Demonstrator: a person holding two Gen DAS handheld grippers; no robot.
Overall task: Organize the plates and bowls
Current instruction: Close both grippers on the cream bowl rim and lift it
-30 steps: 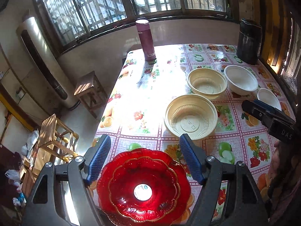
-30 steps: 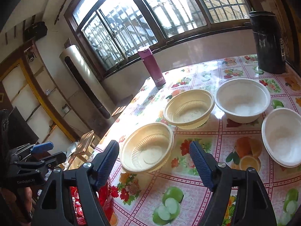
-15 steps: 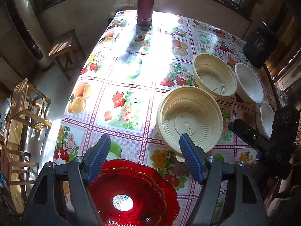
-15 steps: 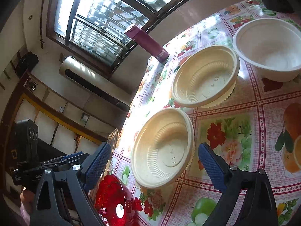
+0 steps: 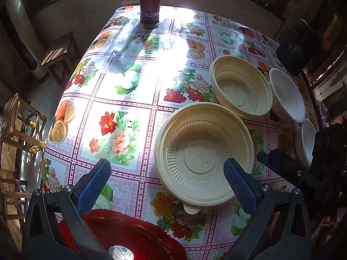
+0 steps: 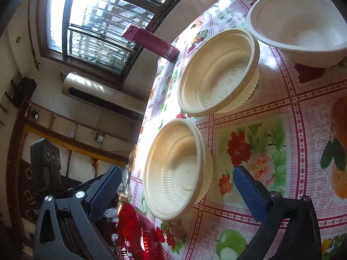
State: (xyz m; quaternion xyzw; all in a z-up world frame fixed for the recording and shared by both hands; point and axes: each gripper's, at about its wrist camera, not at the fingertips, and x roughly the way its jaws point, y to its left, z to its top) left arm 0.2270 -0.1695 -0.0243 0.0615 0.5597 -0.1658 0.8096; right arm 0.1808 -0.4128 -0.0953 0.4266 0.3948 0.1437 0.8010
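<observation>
Two cream ribbed bowls stand on the flowered table: the near one [image 5: 203,153] [image 6: 175,173] and the far one [image 5: 240,86] [image 6: 219,71]. Two white bowls lie beyond, one large [image 5: 286,95] [image 6: 301,21] and one smaller [image 5: 308,140]. A red glass plate [image 5: 130,238] [image 6: 134,234] sits at the near table edge. My left gripper [image 5: 167,173] is open and empty above the table, its right finger over the near cream bowl's rim. My right gripper [image 6: 177,186] is open and empty, its fingers either side of the near cream bowl. It also shows in the left wrist view [image 5: 288,166].
A maroon flask [image 5: 149,0] [image 6: 151,43] stands at the far table edge under the window. A black bin [image 5: 299,45] stands at the far right corner. Wooden stools [image 5: 60,54] and a chair [image 5: 19,125] stand on the floor left of the table.
My left gripper has moved forward and tipped down, so the red plate slid under it and the near cream bowl came closer. My right gripper has rolled and closed in on that bowl.
</observation>
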